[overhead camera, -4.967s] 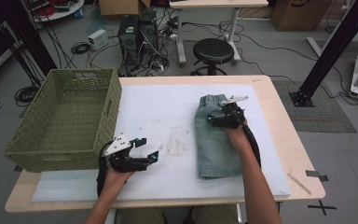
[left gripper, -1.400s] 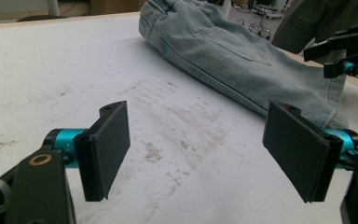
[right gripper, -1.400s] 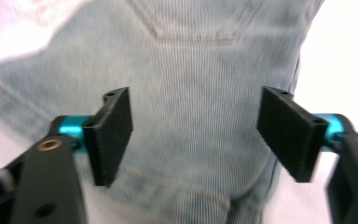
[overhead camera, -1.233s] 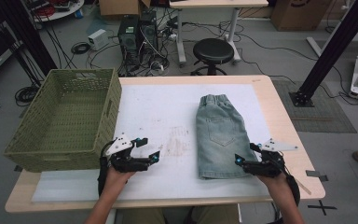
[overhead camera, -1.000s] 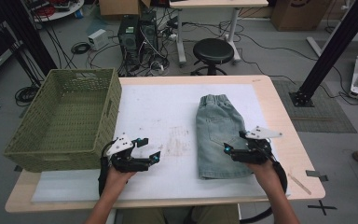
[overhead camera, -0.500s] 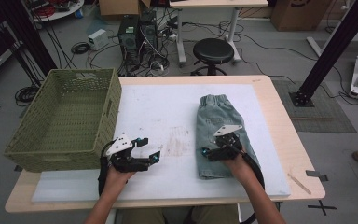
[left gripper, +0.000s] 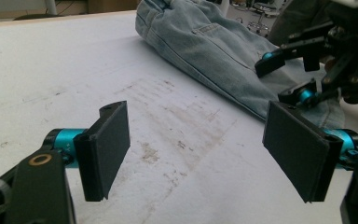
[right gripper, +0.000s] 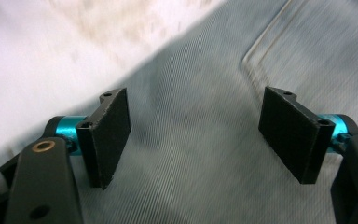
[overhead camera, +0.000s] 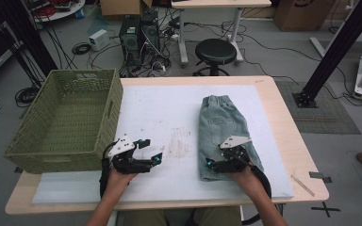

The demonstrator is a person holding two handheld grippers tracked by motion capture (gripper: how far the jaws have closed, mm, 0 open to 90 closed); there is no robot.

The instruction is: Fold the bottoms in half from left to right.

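- While my left hand has kept its place since five seconds ago, the tabletop [overhead camera: 283, 113] with its white mat [overhead camera: 165, 117] looks the same as it did then, the stain in the mat's middle included.
- To the left the green woven basket [overhead camera: 66, 122] sits where it sat, hanging a little over the tabletop's left edge, well apart from the clothing.
- Right of centre the denim shorts [overhead camera: 221, 122] lie flat on the mat, waistband at the far end, hem nearest me; they have not shifted.
- My right gripper [overhead camera: 217, 162] is what differs: five seconds ago it was up by the waistband, about a second ago it was off to the right of the shorts near the tabletop's edge, and now it sits over the near hem, on the left part of the cloth.
- Its jaws have just been closing a little yet stand wide apart, with denim below them and nothing pinched between the pads [right gripper: 109, 135].
- My left gripper [overhead camera: 146, 151] rests on bare mat between basket and shorts, its jaws spread wide around nothing, pointed toward the shorts [left gripper: 214, 51] and the right gripper [left gripper: 289, 74].
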